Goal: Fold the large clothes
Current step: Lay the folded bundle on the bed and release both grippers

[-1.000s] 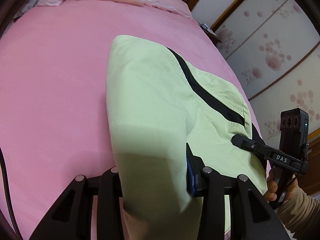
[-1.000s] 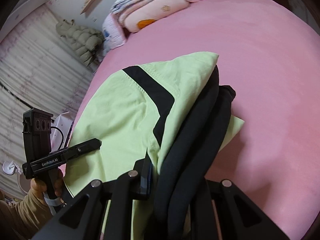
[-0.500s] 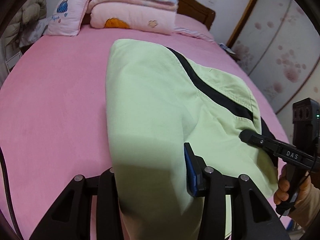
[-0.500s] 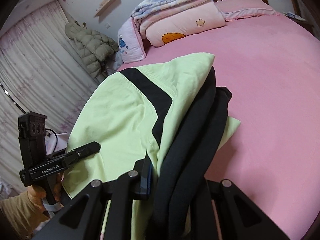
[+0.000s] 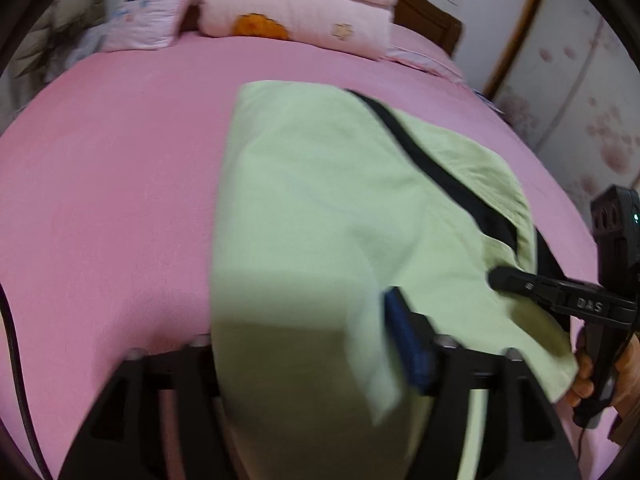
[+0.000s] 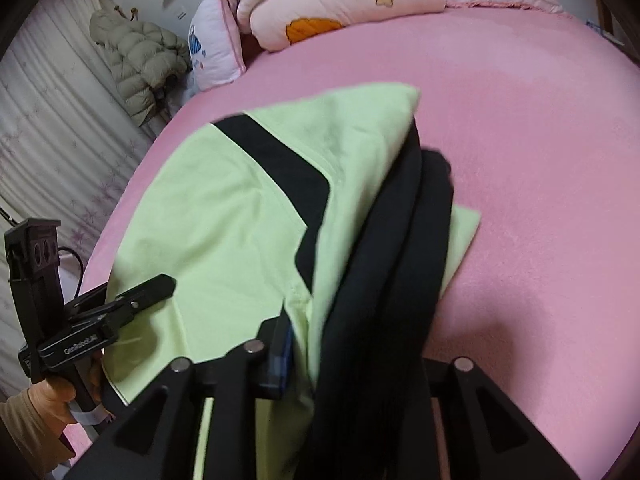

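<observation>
Laying the green garment (image 5: 320, 220) on the pink bed (image 5: 112, 200), I'm opening both grippers, left gripper (image 5: 316, 364) and right gripper (image 6: 352, 364), cloth between loosening fingers; let go evenly.

The left wrist view looks from just behind the left gripper (image 5: 316, 344), tilted down along its fingers and across a pink bed (image 5: 104, 200) toward the stacked bedding (image 5: 296, 12) at the headboard. A green garment (image 5: 320, 208) fills the near frame at close range. The right wrist view sits just behind the right gripper (image 6: 360, 344), also angled down toward the headboard, with curtains (image 6: 44, 128) at its left edge. Both views share the garment, the bed and the bedding, and each catches the other gripper at its outer edge, beside the cloth.
</observation>
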{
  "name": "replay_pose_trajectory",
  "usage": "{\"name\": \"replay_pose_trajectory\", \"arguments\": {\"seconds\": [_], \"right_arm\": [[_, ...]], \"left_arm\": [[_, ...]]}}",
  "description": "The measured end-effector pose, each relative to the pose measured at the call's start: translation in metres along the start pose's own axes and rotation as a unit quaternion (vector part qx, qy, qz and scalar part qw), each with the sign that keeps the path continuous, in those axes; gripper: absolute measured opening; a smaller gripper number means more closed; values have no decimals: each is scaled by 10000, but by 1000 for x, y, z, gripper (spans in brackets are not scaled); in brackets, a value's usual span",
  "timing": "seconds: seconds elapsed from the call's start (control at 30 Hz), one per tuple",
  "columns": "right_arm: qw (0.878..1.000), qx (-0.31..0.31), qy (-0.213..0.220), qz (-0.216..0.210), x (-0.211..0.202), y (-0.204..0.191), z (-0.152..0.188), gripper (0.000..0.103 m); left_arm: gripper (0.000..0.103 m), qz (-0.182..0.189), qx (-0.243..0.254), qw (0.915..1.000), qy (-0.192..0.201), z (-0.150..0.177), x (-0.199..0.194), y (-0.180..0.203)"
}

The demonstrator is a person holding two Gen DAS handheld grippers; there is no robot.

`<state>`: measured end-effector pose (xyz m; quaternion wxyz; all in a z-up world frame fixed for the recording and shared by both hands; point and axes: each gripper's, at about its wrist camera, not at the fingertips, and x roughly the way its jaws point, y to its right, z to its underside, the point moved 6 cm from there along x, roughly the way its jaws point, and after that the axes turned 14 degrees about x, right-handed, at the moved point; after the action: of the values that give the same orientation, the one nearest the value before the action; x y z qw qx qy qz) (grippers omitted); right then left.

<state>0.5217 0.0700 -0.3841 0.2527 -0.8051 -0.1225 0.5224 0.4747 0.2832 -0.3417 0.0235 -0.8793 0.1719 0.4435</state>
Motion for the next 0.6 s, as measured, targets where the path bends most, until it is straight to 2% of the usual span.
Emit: {"name": "replay_pose_trajectory", "arguments": {"seconds": [0.13,0.2,0.33,0.4,0.5,0.6], "right_arm": [[9993,309,-69,-205,3,12,0,42],[9993,346,-72,-129,-4,14,3,46],[9994,138,52,327,-32,11,13,49],[9978,-20,182,635,-47,7,16,48],[9920,-83,296,1222,-81,15,34,48],[9914,208,215,1276,-117,21,58,48]], "left_arm": [[95,-215,-207,9995,-96,1,2,-11],[99,-391,-229,9989,-157,-3,0,-14],[100,-1076,-191,9938,-201,-4,-25,-7],[100,-1231,-259,9917,-245,-1,-42,-2],[100,-1203,-405,9915,-279,7,-75,10],[100,-1025,-443,9931,-358,11,-115,33]]}}
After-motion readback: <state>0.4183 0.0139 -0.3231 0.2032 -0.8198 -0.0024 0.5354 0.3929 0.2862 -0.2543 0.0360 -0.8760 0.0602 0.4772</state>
